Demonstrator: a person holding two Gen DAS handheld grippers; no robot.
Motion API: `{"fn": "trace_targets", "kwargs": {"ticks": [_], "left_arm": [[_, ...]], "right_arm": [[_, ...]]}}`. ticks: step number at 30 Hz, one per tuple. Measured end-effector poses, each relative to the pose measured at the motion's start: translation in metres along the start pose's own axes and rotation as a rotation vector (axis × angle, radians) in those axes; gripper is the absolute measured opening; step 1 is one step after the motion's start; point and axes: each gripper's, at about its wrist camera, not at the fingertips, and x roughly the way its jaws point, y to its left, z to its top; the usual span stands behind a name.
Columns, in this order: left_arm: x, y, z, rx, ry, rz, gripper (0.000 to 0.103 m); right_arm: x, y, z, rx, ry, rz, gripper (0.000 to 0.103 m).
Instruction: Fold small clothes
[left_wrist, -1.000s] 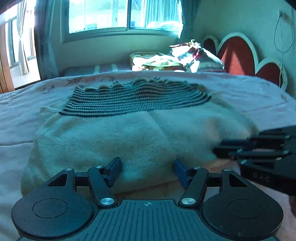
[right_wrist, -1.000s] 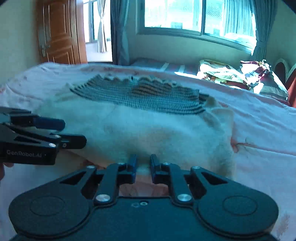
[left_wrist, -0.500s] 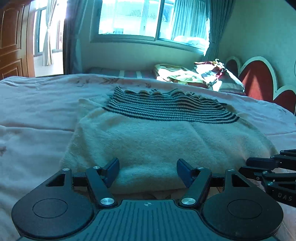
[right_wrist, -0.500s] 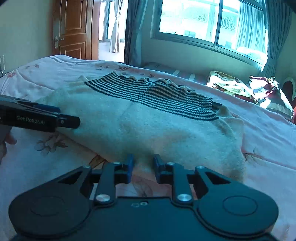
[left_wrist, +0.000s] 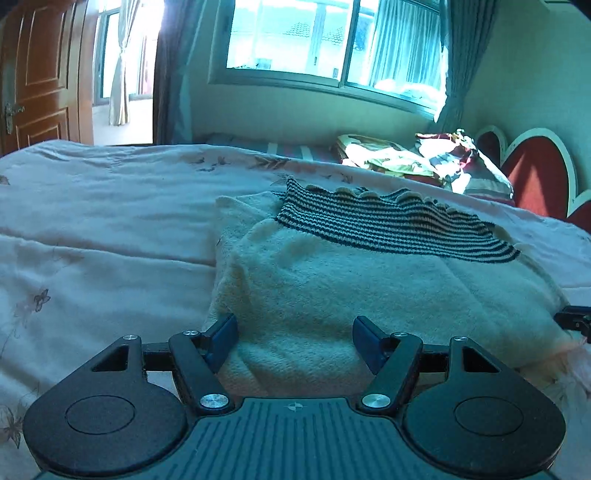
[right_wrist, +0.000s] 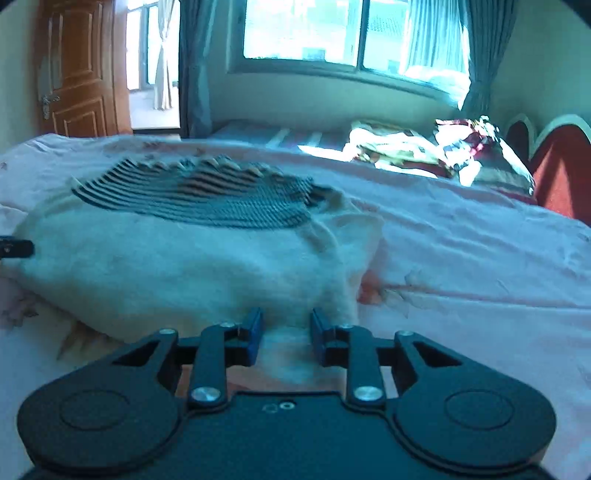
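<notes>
A folded cream fleece garment with a dark striped knit band along its far edge lies flat on the bed. My left gripper is open at the garment's near left corner, and the fabric lies between its wide-set fingers without being pinched. My right gripper is at the garment's near right corner. Its jaws are opening, with a bit of the cream edge in the narrow gap and the pads apart from it. Each gripper's tip shows at the edge of the other view: right gripper, left gripper.
The bed has a pink floral cover. A heap of bedding and clothes lies at the far right by the red headboard. A wooden door stands at far left, and a window is behind the bed.
The left gripper has slid left toward the garment's left corner and the right gripper right toward its right corner. The right jaws have widened. The garment stays flat.
</notes>
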Motion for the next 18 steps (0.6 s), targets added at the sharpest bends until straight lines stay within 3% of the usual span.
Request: {"fn": "trace_targets", "kwargs": {"ticks": [5,7,12,16,18], "left_arm": [[-0.010,-0.002,0.006,0.015,-0.005,0.017,0.069],[-0.004,0.001,0.004,0.024,0.039,0.009,0.069],[-0.002,-0.002,0.011,0.041,0.055,0.018,0.069],[-0.009,-0.002,0.009,0.042,0.055,0.023,0.069],[-0.008,-0.003,0.007,0.062,0.060,0.029,0.069]], "right_arm": [[-0.006,-0.004,0.003,0.006,-0.008,0.013,0.025],[-0.011,-0.007,0.005,0.034,-0.033,0.006,0.026],[0.000,-0.006,0.004,0.004,0.011,-0.008,0.026],[-0.016,-0.006,0.007,0.027,-0.045,0.011,0.026],[-0.004,-0.005,0.002,-0.006,0.031,-0.010,0.024]]}}
